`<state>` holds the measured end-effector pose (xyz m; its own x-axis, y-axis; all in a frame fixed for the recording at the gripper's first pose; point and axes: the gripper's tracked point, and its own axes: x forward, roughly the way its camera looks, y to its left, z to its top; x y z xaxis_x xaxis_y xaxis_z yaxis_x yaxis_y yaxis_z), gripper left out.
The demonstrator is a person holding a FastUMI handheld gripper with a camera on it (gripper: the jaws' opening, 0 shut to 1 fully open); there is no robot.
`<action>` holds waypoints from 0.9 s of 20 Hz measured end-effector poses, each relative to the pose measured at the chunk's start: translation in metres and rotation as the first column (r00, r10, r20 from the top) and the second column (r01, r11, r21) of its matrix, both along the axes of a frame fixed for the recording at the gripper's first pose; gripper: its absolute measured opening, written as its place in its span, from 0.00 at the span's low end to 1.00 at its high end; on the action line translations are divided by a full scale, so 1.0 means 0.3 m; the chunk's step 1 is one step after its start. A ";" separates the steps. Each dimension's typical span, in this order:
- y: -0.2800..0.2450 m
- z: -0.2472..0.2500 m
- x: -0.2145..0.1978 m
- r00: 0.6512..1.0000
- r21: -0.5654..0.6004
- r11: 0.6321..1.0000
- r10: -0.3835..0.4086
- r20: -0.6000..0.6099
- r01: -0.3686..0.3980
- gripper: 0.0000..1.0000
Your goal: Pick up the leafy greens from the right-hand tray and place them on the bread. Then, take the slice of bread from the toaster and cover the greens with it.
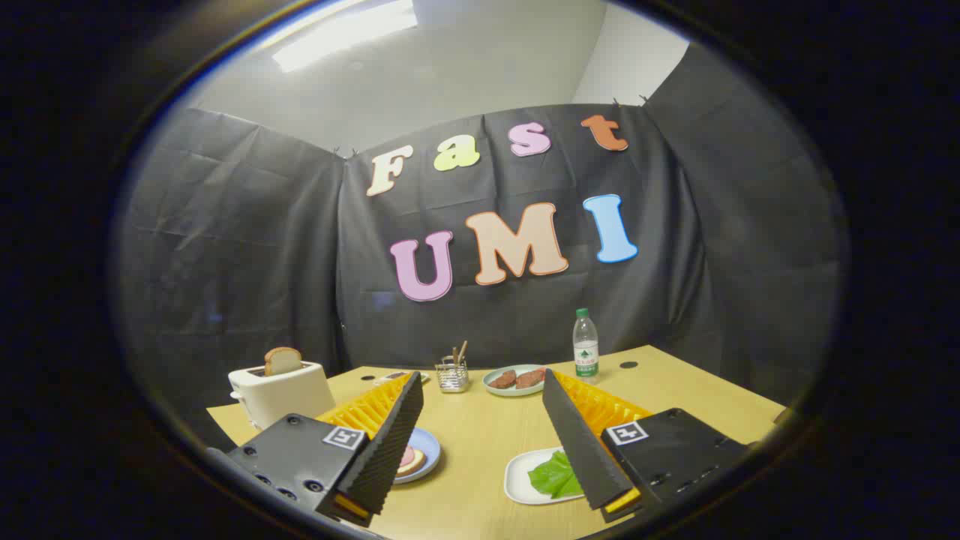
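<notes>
three plates (pixel 514 478), one toaster (pixel 281 395), one bottle (pixel 586 343)

I'm looking across a light wooden tabletop (pixel 675 390) that runs back to a wall of black cloth (pixel 247 262), hung in creased panels that wrap around the tabletop's far edge and both sides. Above the cloth I can see a plain pale wall (pixel 465 90) meeting a second, lighter wall at a corner over the tabletop's far right end. A bright rectangular ceiling light (pixel 345 30) glows high above the tabletop's left side.
</notes>
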<state>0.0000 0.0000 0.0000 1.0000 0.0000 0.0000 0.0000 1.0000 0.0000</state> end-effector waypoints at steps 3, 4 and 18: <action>-0.003 -0.002 -0.001 1.000 0.003 1.000 -0.002 -0.001 0.002 1.00; -0.001 -0.002 0.000 1.000 0.004 1.000 -0.001 -0.001 0.001 1.00; -0.009 -0.025 0.007 1.000 0.013 1.000 0.002 -0.024 -0.002 1.00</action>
<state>0.0022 -0.0027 -0.0074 0.9997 0.0021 -0.0240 -0.0018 0.9999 0.0133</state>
